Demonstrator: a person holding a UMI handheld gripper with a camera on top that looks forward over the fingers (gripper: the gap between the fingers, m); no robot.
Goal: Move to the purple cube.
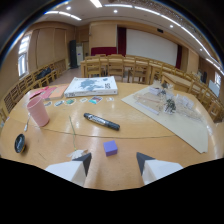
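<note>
1. The purple cube (110, 147) sits on the desk (150, 132) at your 12 o'clock, just ahead of the gripper (113, 162) and slightly left of the gap's middle.
2. Your gripper is spread wide and pinches nothing, so the cube could pass between the fingers.
3. The black marker (101, 121) lies beyond the cube at 12 o'clock; the pink cup (38, 110) stands at 10 o'clock, well apart.
</note>
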